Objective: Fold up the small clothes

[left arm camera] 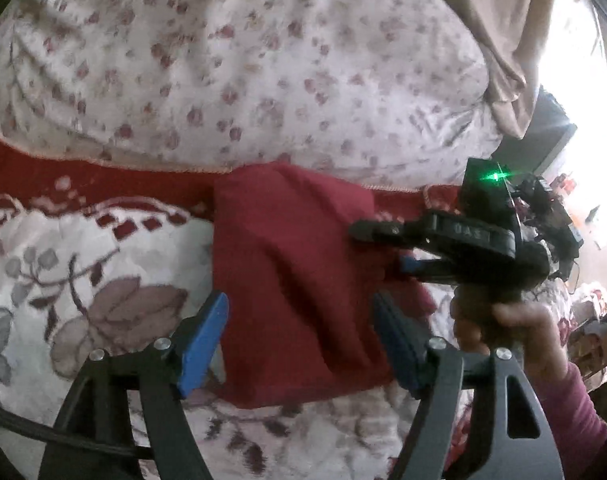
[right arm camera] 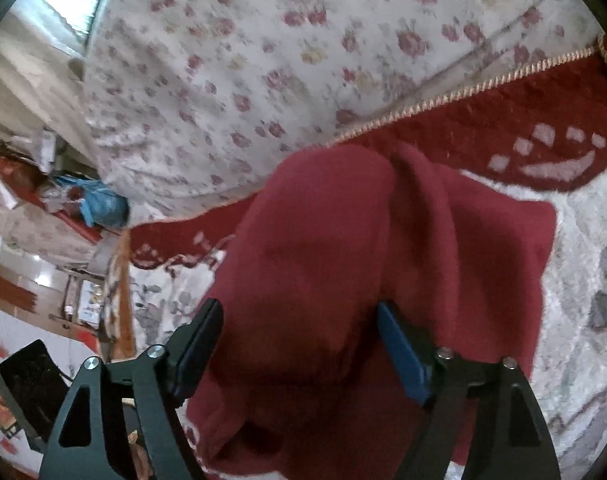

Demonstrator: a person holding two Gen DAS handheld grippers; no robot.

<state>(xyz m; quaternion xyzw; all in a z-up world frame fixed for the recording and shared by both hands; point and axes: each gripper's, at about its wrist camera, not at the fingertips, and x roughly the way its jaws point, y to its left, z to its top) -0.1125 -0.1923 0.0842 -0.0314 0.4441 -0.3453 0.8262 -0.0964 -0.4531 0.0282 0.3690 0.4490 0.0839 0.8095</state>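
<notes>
Both claws stand apart: the left gripper (left arm camera: 299,344) and right gripper (right arm camera: 299,344) each straddle the dark red garment (left arm camera: 299,276), gripping nothing. It lies rumpled on the patterned rug (left arm camera: 83,280). Beyond it rises floral bedding (left arm camera: 243,60).

Before your left gripper (left arm camera: 299,344) the garment (left arm camera: 299,280) lies on the blanket (left arm camera: 83,280); your right gripper (left arm camera: 387,248) is at its right; the quilt (left arm camera: 243,60) lies behind.

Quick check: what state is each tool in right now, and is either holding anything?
Left tool: open, holding nothing, over the red cloth.
Right tool: open, holding nothing, over the same cloth.
</notes>
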